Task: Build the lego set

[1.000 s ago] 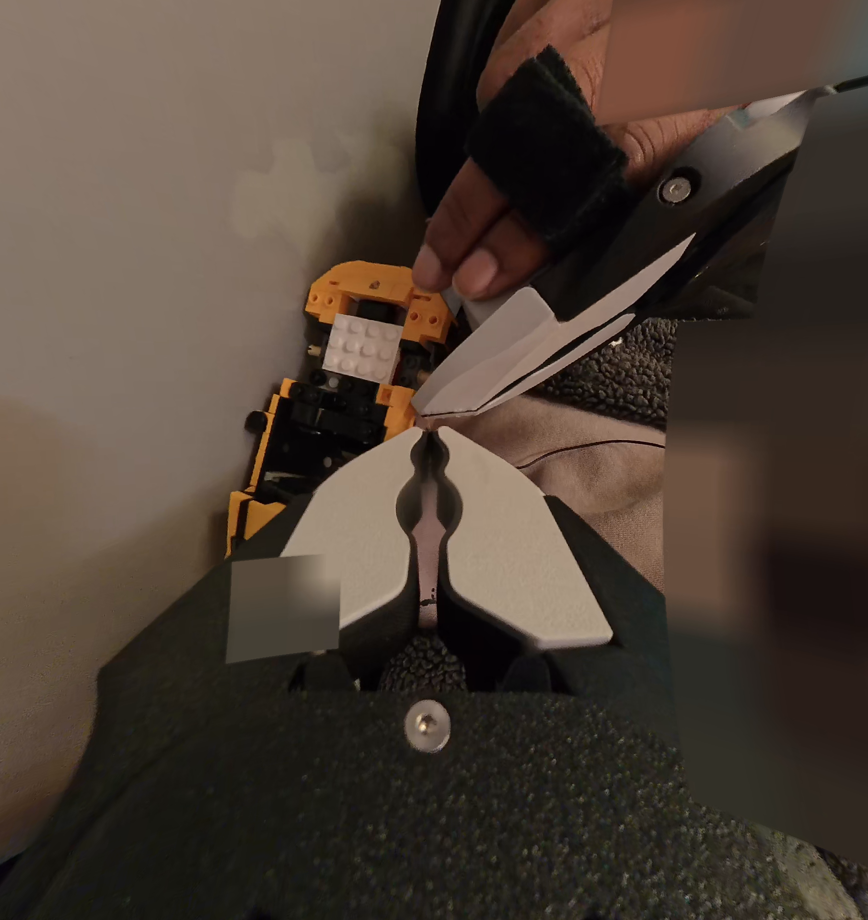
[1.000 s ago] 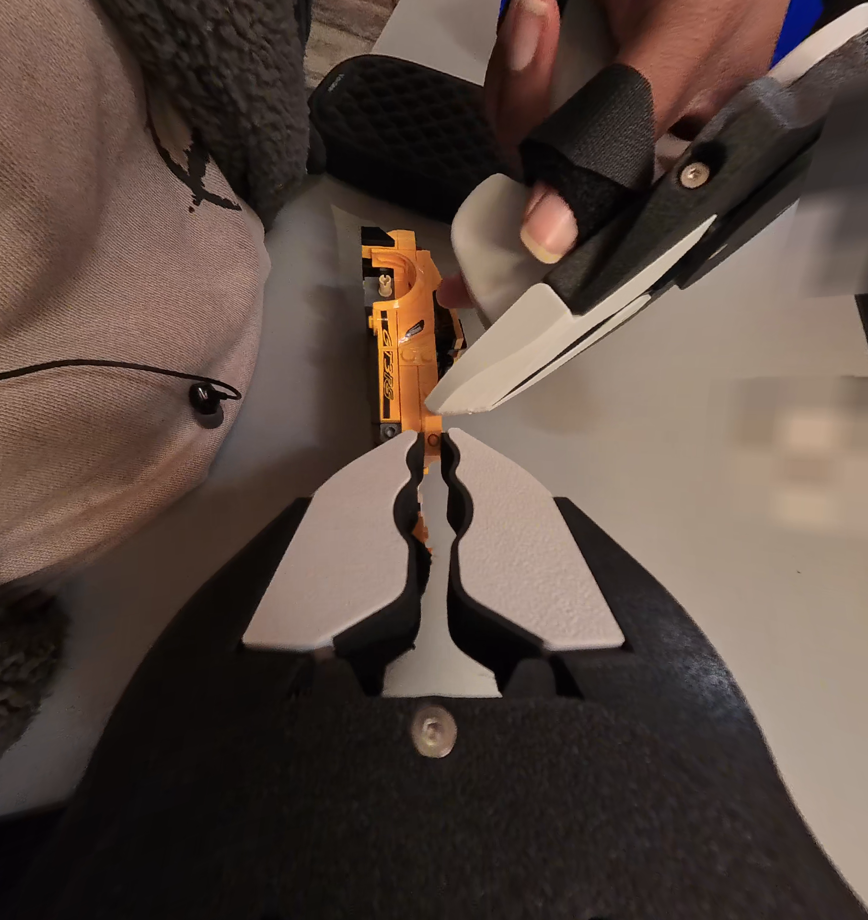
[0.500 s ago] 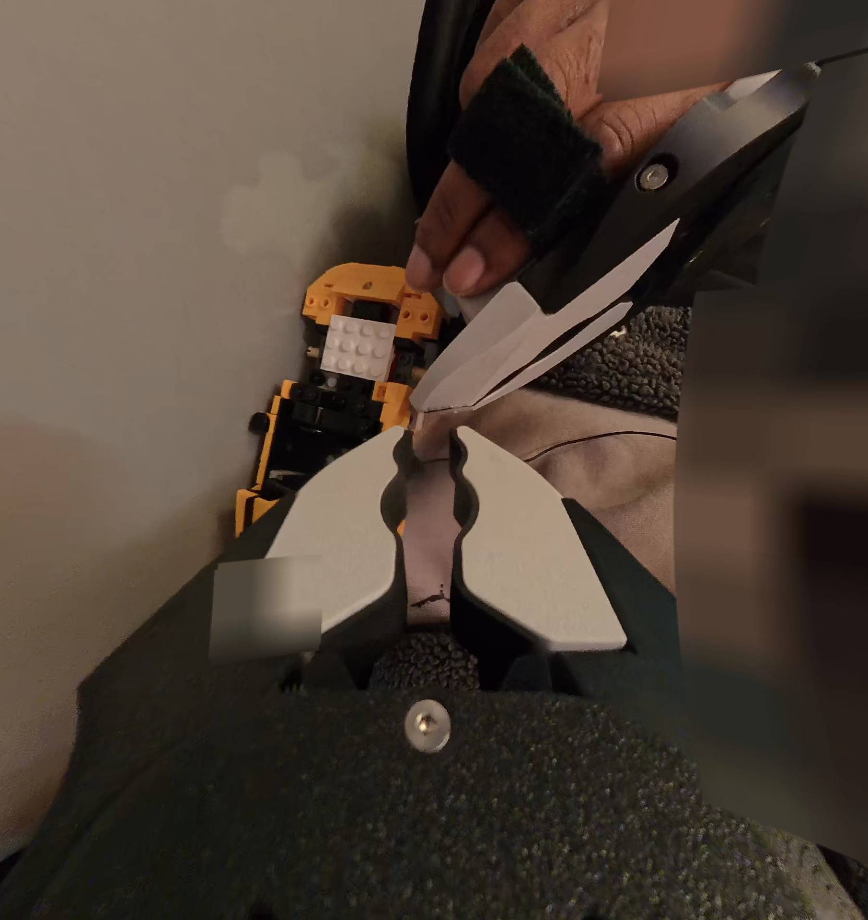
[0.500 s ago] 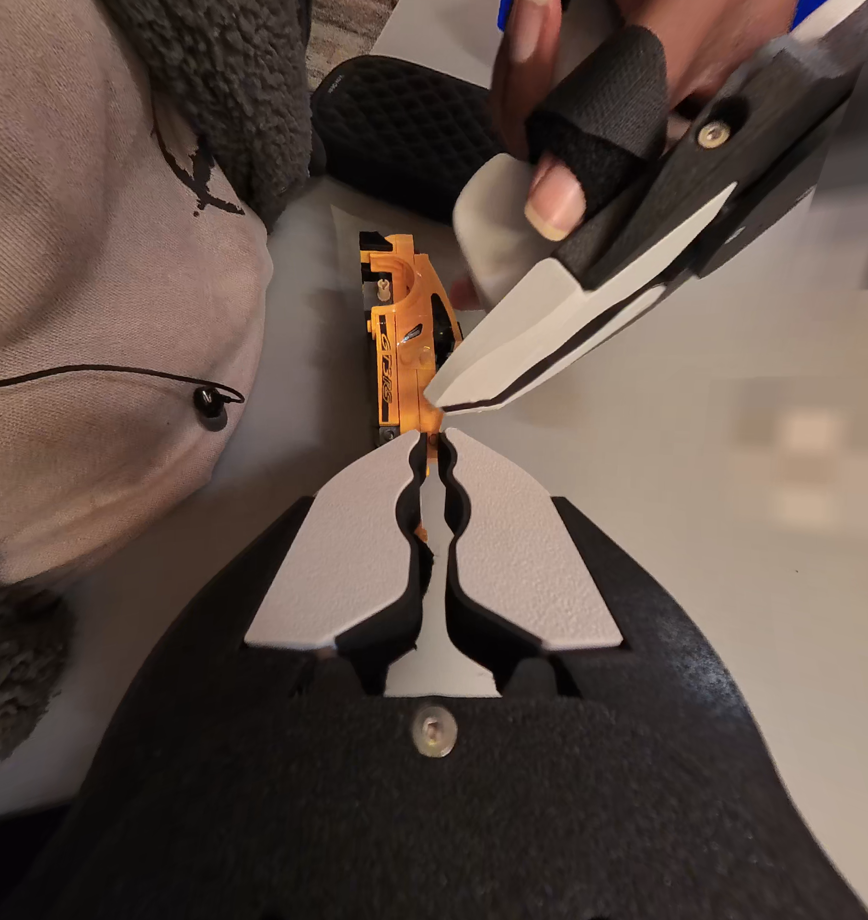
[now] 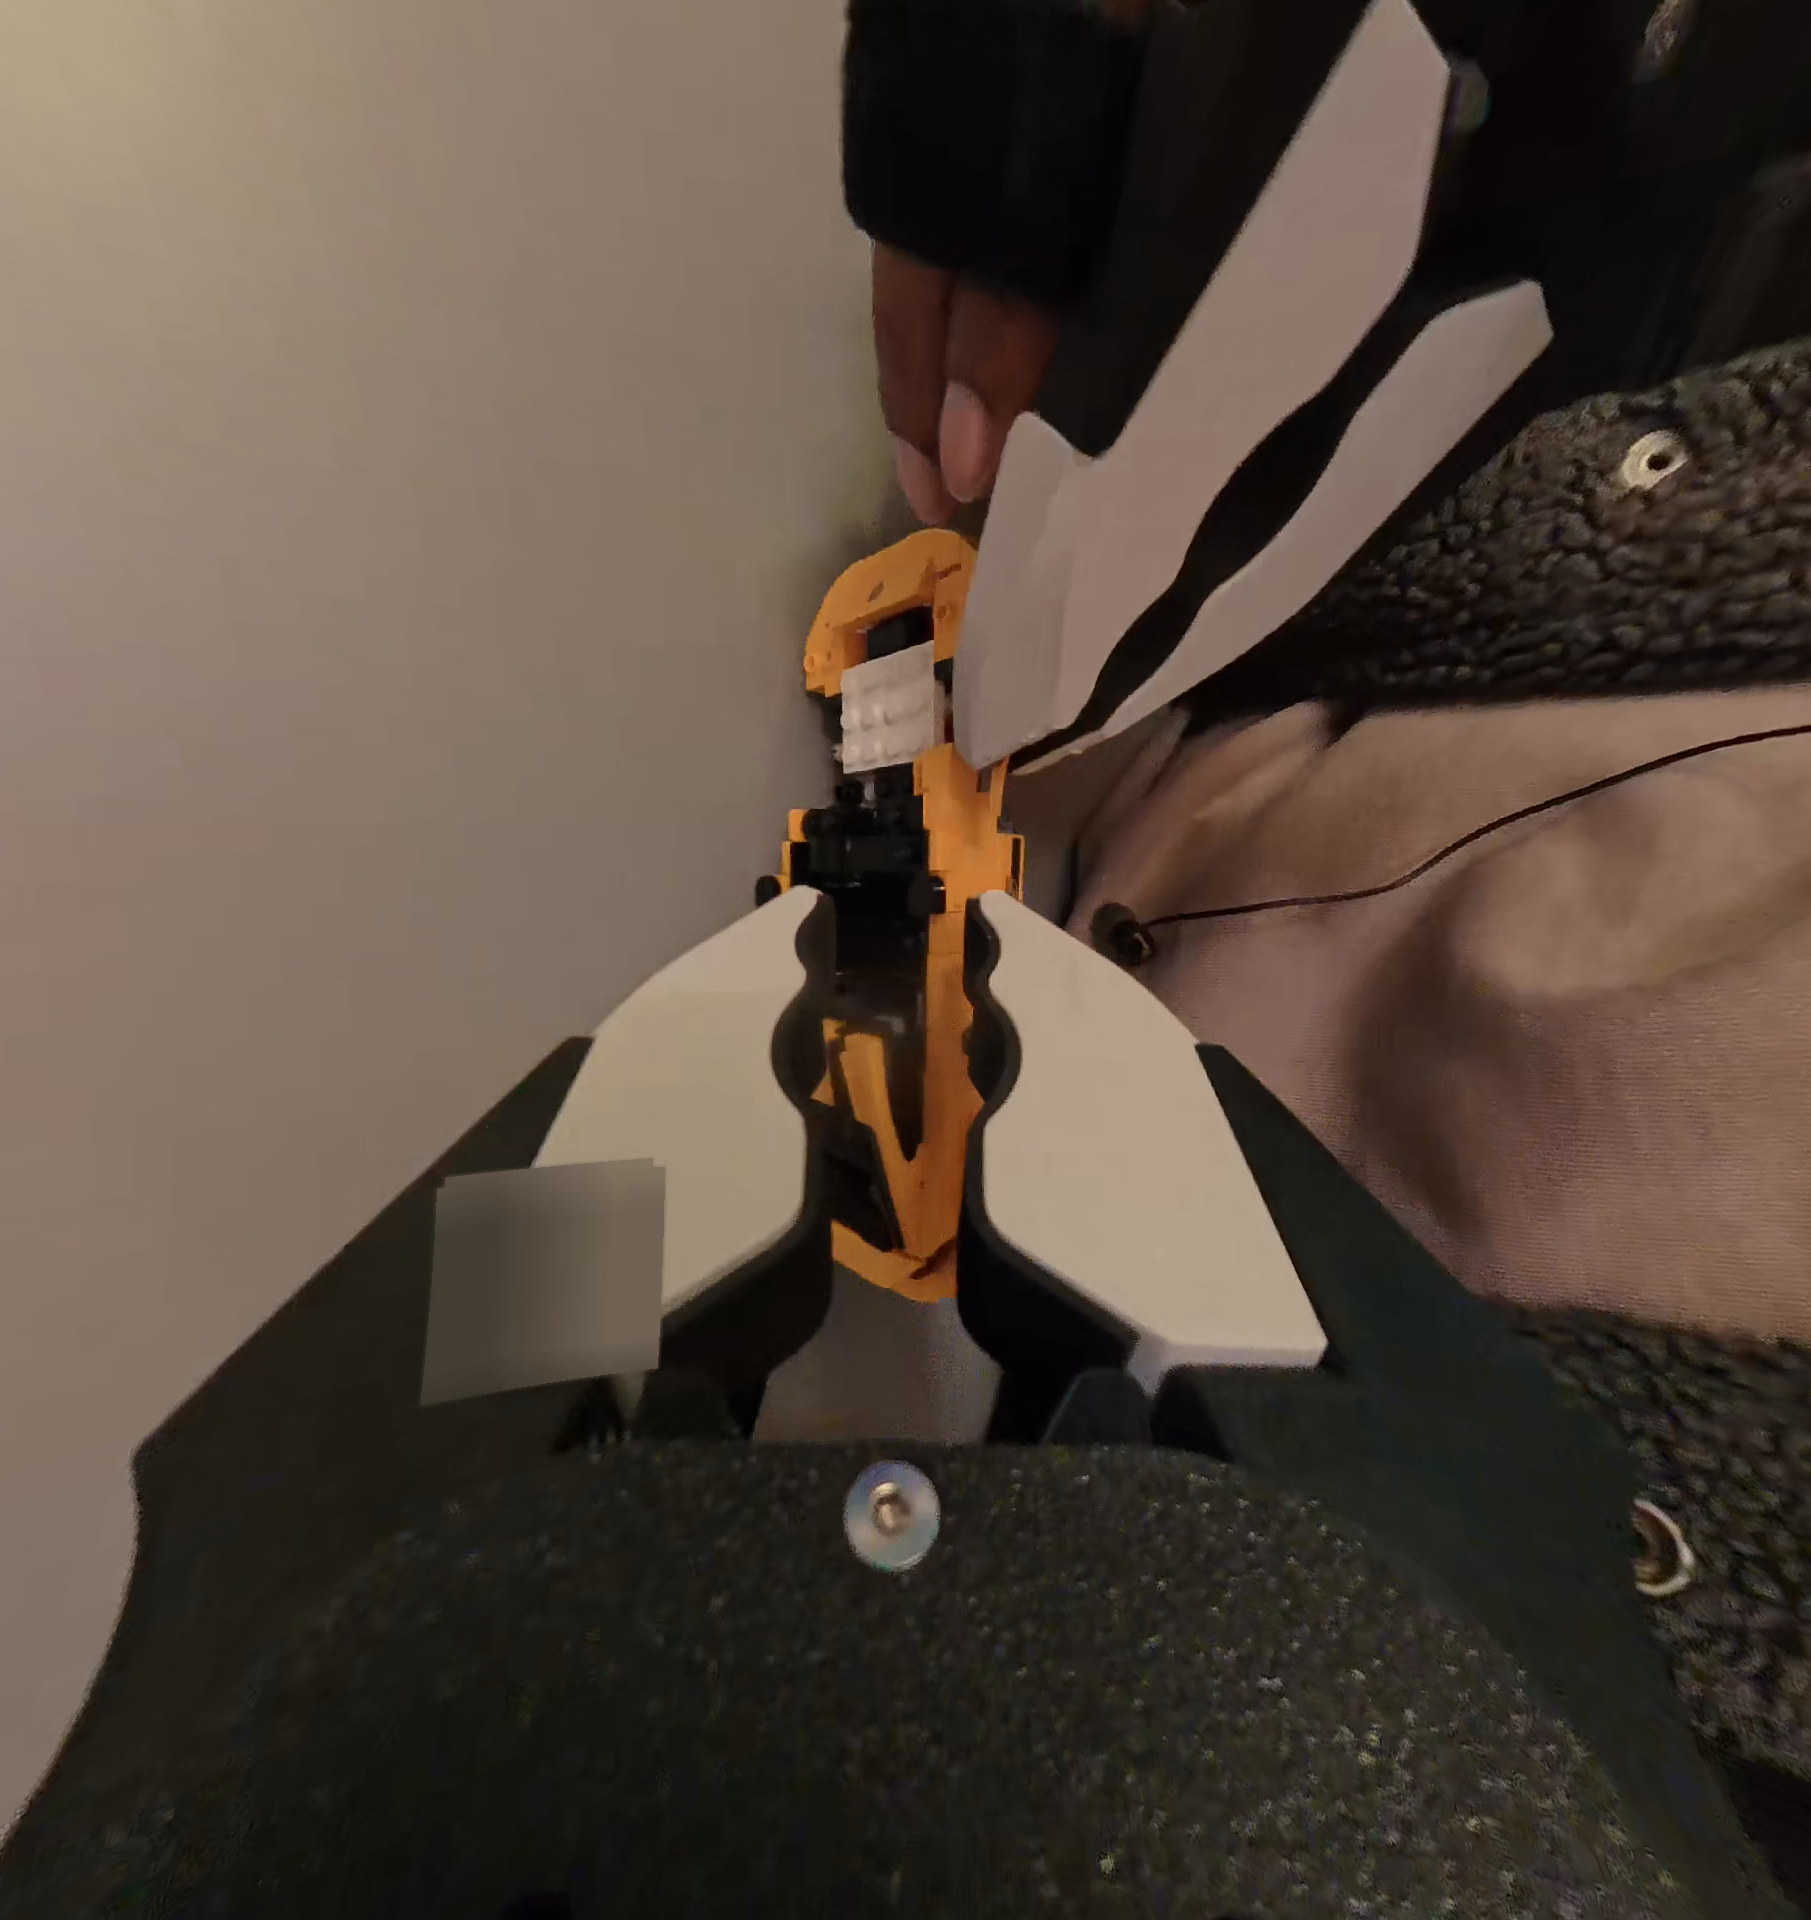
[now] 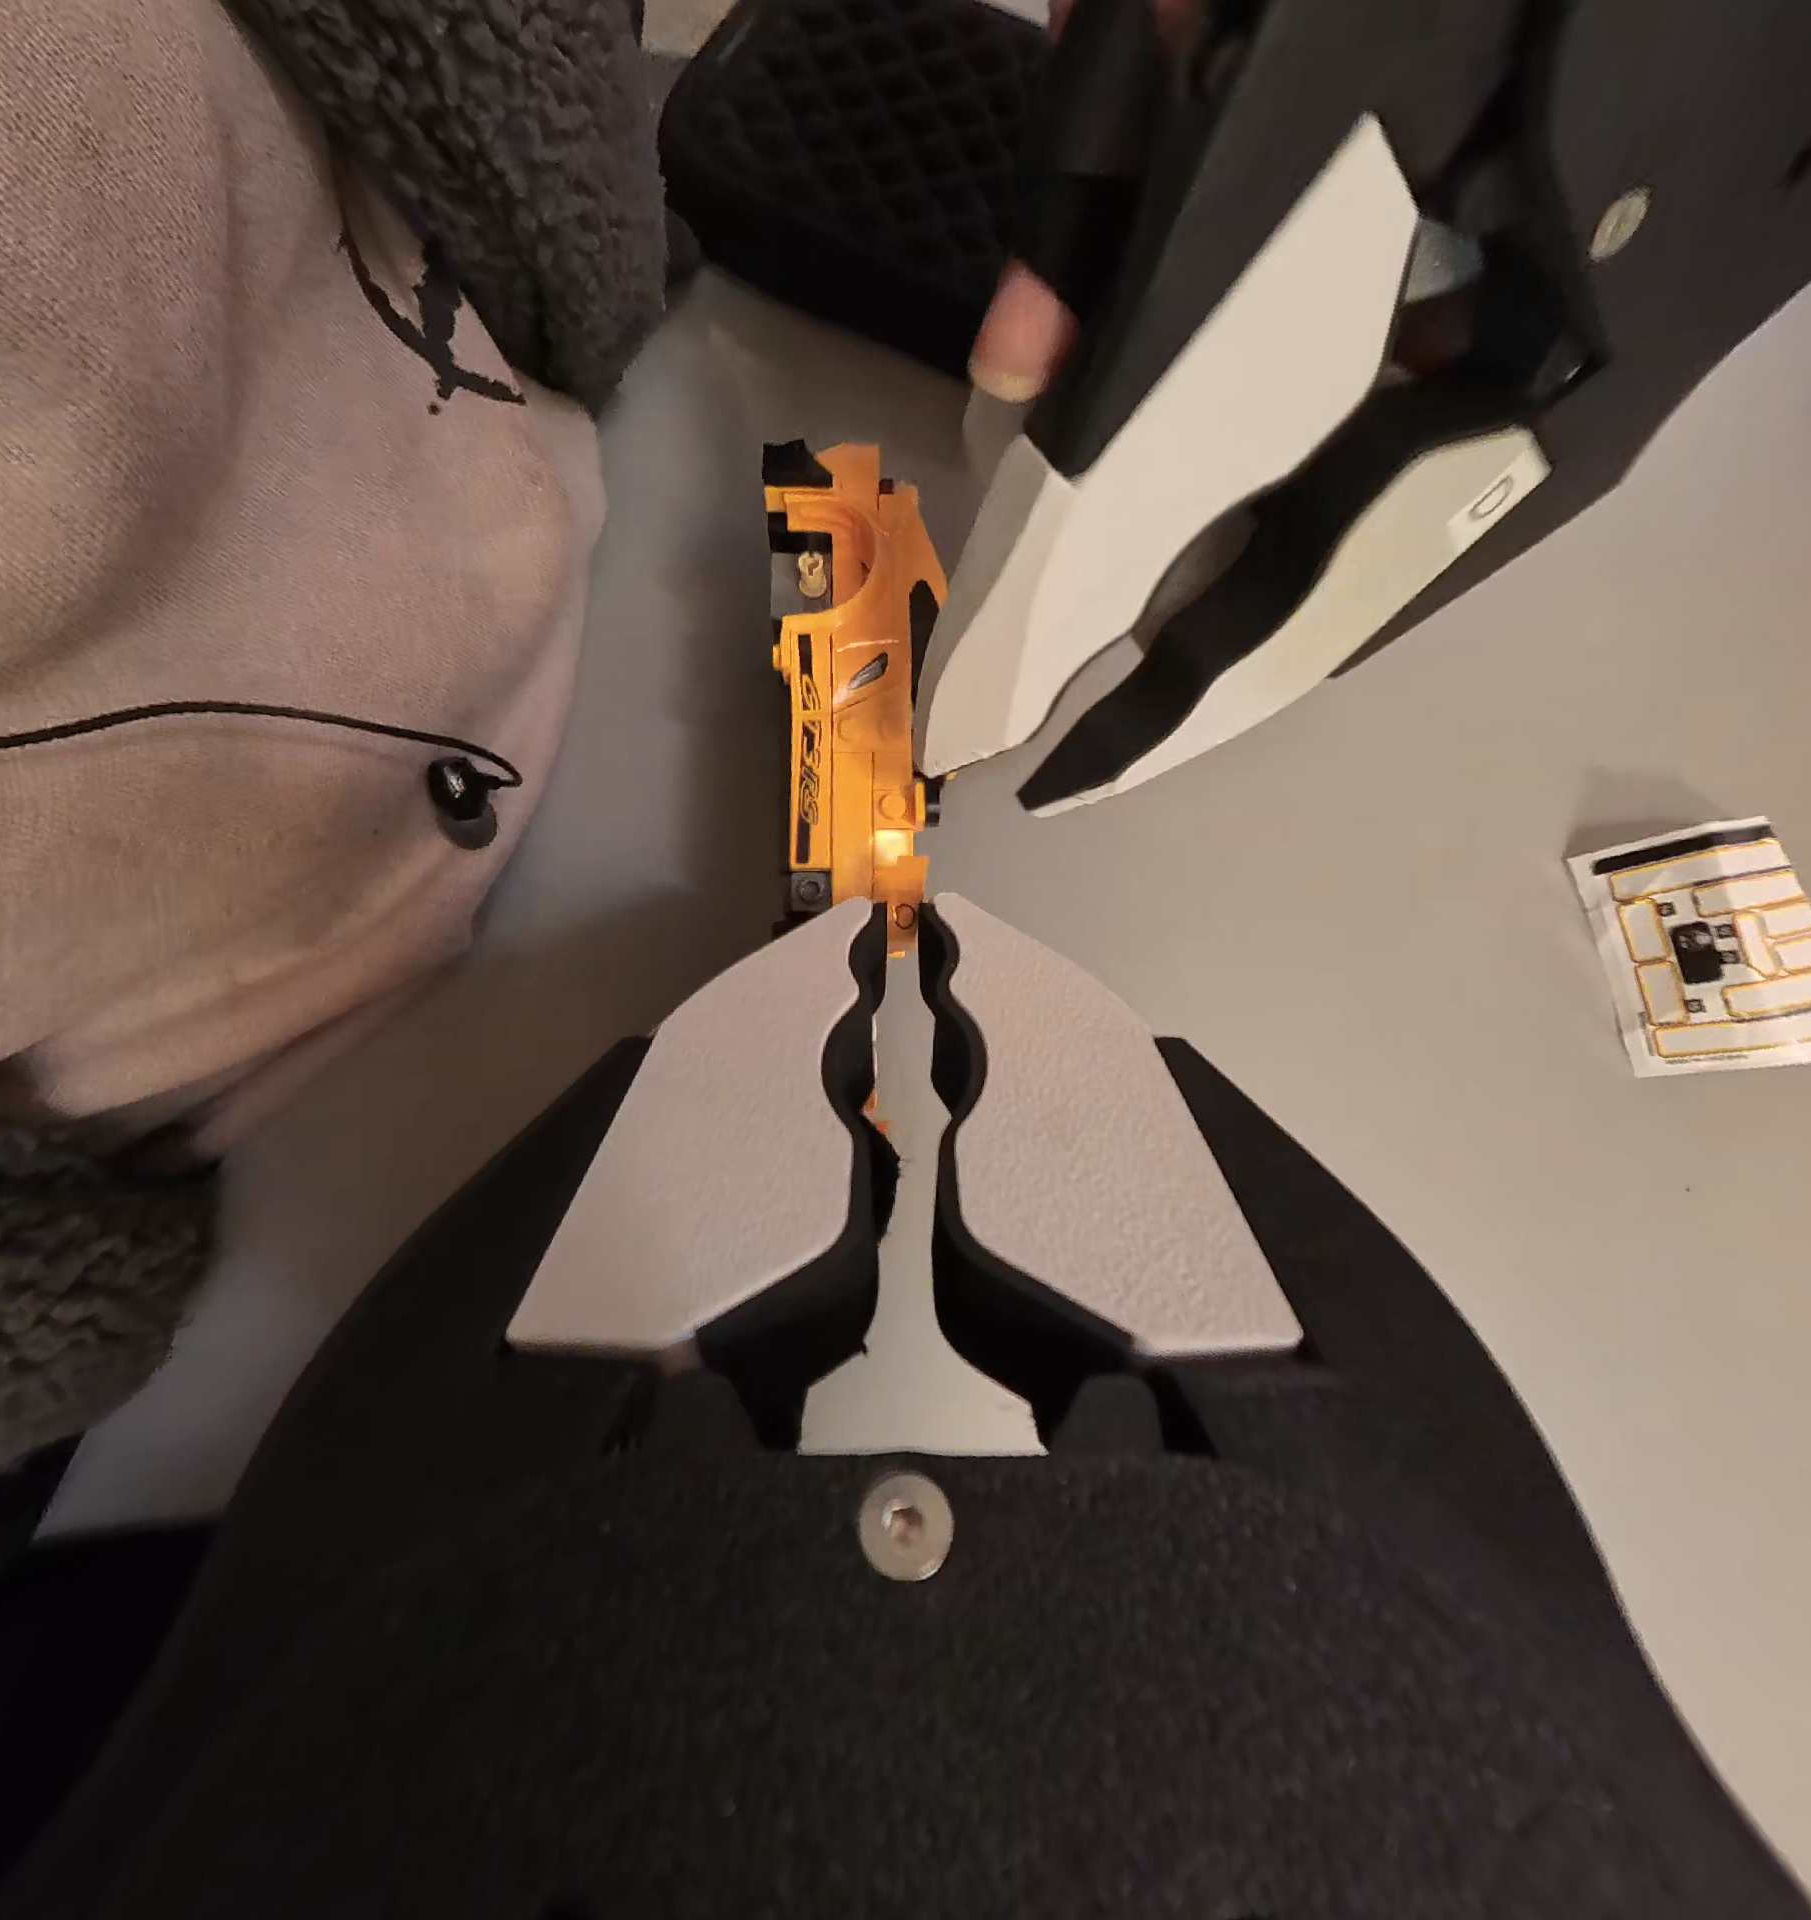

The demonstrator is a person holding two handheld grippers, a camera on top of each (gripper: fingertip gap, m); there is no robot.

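**Both hand-held grippers tip to tip**

My left hand-held gripper (image 5: 896, 914) has its fingers spread apart, pointing forward and level. My right hand-held gripper (image 6: 903, 906) shows only a narrow slit between its fingertips. From each side the other reaches in from the upper right, angled down, a strapped hand (image 5: 948, 405) behind it.

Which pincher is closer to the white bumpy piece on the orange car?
Right. The right gripper touches beside the white plate; the left gripper straddles the orange car farther down.
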